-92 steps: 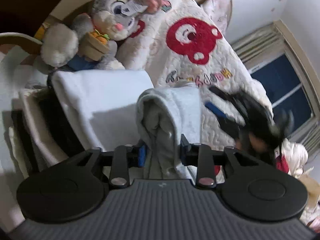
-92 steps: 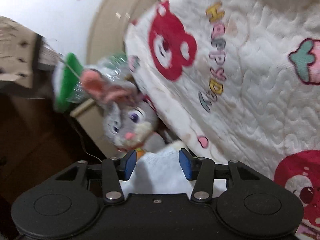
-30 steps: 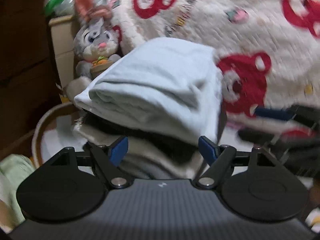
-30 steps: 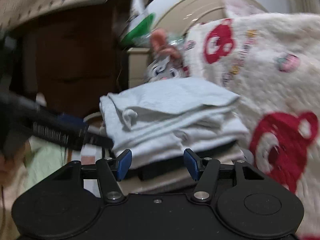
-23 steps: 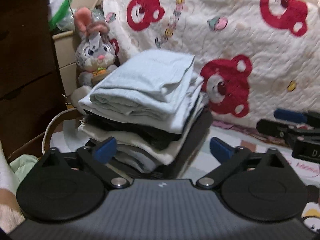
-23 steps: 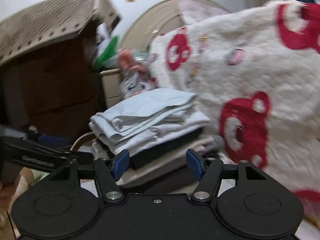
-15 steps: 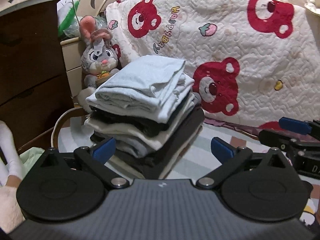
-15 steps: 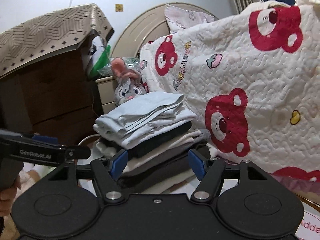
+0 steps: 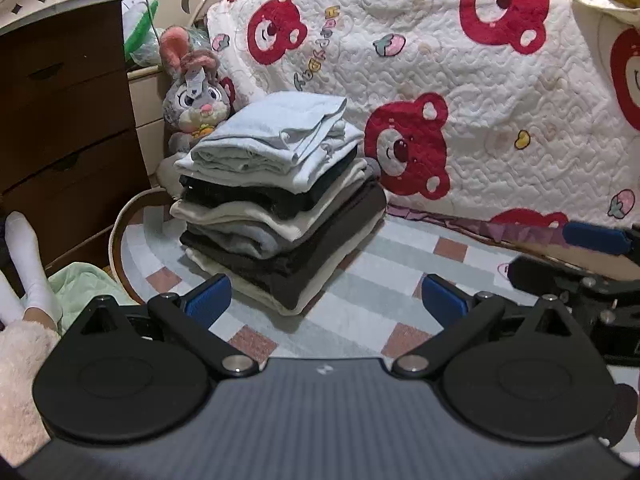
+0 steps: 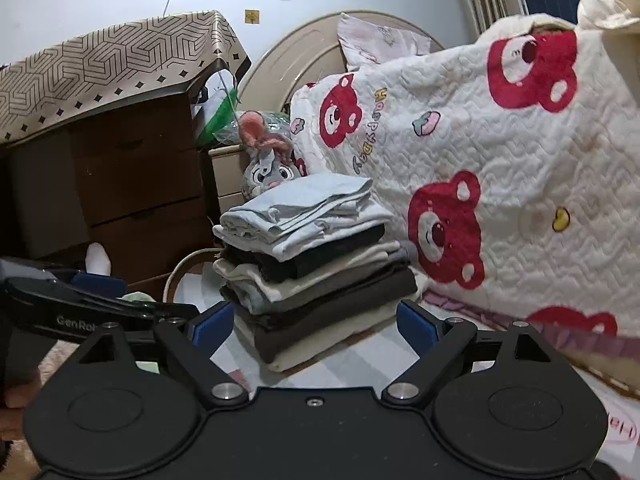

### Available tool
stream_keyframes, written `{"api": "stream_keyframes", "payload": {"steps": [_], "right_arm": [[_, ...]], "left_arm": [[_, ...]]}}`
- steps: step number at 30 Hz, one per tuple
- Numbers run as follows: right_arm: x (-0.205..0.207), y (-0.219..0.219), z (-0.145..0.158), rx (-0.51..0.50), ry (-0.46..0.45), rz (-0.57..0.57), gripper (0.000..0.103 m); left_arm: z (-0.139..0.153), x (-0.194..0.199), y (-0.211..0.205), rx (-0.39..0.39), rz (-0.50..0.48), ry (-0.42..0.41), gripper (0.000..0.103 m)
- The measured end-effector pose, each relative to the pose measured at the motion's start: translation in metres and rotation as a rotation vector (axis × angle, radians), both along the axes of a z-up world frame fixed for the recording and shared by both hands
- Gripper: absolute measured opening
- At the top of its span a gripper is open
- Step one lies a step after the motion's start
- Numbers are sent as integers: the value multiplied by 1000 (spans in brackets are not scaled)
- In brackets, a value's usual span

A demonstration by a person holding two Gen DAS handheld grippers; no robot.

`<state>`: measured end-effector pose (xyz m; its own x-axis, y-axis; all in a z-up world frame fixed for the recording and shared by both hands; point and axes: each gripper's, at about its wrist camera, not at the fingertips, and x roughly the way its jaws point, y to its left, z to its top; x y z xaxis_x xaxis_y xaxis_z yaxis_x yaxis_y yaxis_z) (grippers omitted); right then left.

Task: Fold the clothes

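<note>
Bear-print quilt [image 9: 500,92]: cream, quilted, with red bear faces and small strawberries; hangs down over the side of a bed and fills the right half of both wrist views.

Dark wooden dresser [image 9: 60,120]: stands at far left; drawer fronts visible; a beige geometric-print cloth [image 10: 100,64] lies over its top.

Checked floor mat [image 9: 380,280]: pale grey and white squares with small terracotta ones; rounded tan edge at left; bears the clothes.

Stack of folded clothes [image 9: 276,200]: sits on the mat, just beside the hanging quilt. Layers from the top: light blue garment [image 9: 276,136], black, cream, grey, dark brown, cream at the base. Edges roughly aligned, upper layers slightly offset.

Left gripper [image 9: 324,300]: held low, short of the stack, touching nothing; blue-padded fingers spread wide, nothing between them.

Right gripper [image 10: 314,326]: also short of the stack and apart from it; fingers spread wide, empty. In the left wrist view it shows at the right edge.

Plush rabbit [image 9: 192,96]: grey, pink-lined ears, paper tag on its head; sits behind the stack against a cream bedside cabinet [image 9: 148,100].

Light green cloth [image 9: 80,288]: crumpled on the floor at left, off the mat.

White-socked foot [image 9: 28,256]: at the left edge, near the green cloth.
</note>
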<state>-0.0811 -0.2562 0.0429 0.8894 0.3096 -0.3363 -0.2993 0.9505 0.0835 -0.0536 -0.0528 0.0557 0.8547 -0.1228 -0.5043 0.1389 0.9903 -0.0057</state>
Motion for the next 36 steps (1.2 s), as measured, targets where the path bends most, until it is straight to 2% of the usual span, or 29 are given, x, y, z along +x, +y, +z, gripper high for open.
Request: {"api": "stream_keyframes", "payload": {"steps": [7, 11, 18, 36], "right_arm": [[-19, 3, 7, -59, 26, 46, 91], [-23, 2, 6, -59, 30, 26, 91], [-13, 0, 0, -39, 99, 18, 91], [-13, 6, 0, -48, 83, 6, 91]], "left_arm": [[5, -17, -1, -17, -27, -17, 103], [5, -18, -2, -23, -27, -9, 103], [4, -15, 1, -51, -7, 12, 103], [-4, -12, 2, -30, -9, 36, 103]]}}
